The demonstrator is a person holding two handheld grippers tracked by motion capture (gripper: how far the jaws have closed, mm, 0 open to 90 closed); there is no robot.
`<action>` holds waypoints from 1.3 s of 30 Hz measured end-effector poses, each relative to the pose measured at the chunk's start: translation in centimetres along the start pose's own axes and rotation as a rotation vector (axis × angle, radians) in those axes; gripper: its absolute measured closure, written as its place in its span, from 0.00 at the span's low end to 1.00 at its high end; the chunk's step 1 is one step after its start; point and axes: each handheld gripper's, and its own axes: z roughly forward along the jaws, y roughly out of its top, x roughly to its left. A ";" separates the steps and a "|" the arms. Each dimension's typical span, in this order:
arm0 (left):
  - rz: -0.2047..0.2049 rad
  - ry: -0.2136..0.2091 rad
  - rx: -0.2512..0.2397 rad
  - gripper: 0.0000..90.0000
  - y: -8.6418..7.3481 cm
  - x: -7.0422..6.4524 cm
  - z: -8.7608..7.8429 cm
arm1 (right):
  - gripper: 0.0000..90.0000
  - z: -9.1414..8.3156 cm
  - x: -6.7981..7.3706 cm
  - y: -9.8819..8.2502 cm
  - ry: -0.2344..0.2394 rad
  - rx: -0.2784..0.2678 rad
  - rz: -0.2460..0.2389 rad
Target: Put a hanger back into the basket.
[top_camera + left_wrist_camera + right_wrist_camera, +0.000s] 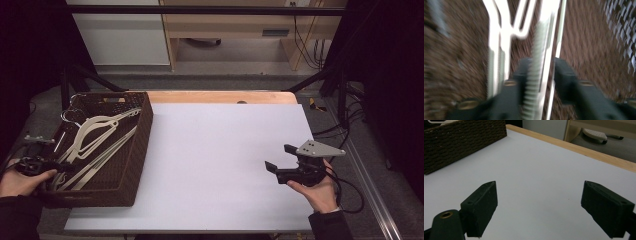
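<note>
At the table's left edge, my left gripper (50,167) reaches into the woven basket (142,130), its jaws parted around a ribbed bar of the white hangers (95,140) (the close view is blurred, so I cannot tell if the pads touch it). Farther right, over the white tabletop (220,150), my right gripper (281,159) hangs spread wide, holding nothing.

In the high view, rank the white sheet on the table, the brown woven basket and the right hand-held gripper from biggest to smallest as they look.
1. White sheet, by far the largest.
2. Brown woven basket, holding white hangers.
3. Right hand-held gripper, clearly the smallest, jaws open.
</note>
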 end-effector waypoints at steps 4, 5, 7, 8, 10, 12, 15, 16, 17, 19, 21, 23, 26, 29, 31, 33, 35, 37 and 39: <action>0.016 0.060 -0.047 0.58 -0.1 0.2 -1.2 | 0.16 0.0 0.1 0.0 0.000 -0.003 -0.007; 0.018 0.065 -0.047 0.58 -0.2 0.3 -1.3 | 0.16 -0.1 0.1 0.0 0.001 -0.003 -0.004; 0.033 0.071 -0.032 0.63 -0.5 0.4 -1.3 | 0.16 -0.1 0.1 0.0 0.002 -0.006 -0.006; 0.031 0.074 -0.045 0.62 -0.6 0.3 -1.3 | 0.16 0.0 0.2 0.0 0.001 -0.005 -0.001; 0.031 0.082 -0.060 0.63 -0.7 0.2 -1.4 | 0.16 0.0 0.2 0.0 0.002 -0.005 -0.004; 0.048 0.088 -0.084 0.61 -0.7 -0.2 -1.8 | 0.15 0.0 0.3 0.0 0.003 -0.005 -0.005; -0.006 -0.032 -0.143 0.65 -0.9 -0.9 -2.6 | 0.15 -0.2 0.2 0.0 0.004 -0.019 -0.007; -0.006 -0.018 -0.132 0.62 -1.0 -1.2 -2.6 | 0.15 -0.2 0.2 0.0 0.005 -0.024 -0.004; 0.024 0.048 -0.142 0.62 -1.1 -1.6 -2.5 | 0.15 -0.3 0.2 0.0 0.005 -0.026 -0.002; 0.069 0.084 -0.183 0.54 -1.2 -1.8 -2.7 | 0.15 -0.3 0.3 0.1 0.006 -0.026 -0.003; 0.070 0.045 -0.284 0.49 -1.5 -1.9 -3.2 | 0.15 -0.3 0.4 0.1 0.008 -0.032 -0.003; 0.068 0.007 -0.374 0.44 -1.7 -2.3 -3.8 | 0.15 -0.4 0.3 0.1 0.006 -0.044 -0.004; 0.072 -0.066 -0.506 0.38 -2.2 -3.7 -4.4 | 0.14 -0.4 0.3 0.1 0.004 -0.074 0.005; 0.074 -0.127 -0.594 0.30 -2.6 -5.5 -4.7 | 0.12 -0.2 0.3 0.0 -0.001 -0.091 0.010; 0.086 -0.144 -0.624 0.27 -2.8 -7.0 -4.8 | 0.11 -0.2 0.4 -0.1 -0.009 -0.099 0.014; 0.104 -0.182 -0.657 0.24 -2.9 -8.6 -4.6 | 0.11 -0.2 0.3 -0.2 -0.014 -0.116 0.017; 0.129 -0.200 -0.670 0.22 -3.0 -9.9 -4.5 | 0.10 -0.4 0.3 -0.3 -0.020 -0.143 0.029; 0.161 -0.214 -0.674 0.21 -3.0 -11.3 -4.1 | 0.08 -0.5 0.3 -0.4 -0.025 -0.159 0.042; 0.196 -0.206 -0.647 0.20 -2.9 -12.6 -3.5 | 0.06 -0.6 0.2 -0.6 -0.033 -0.161 0.042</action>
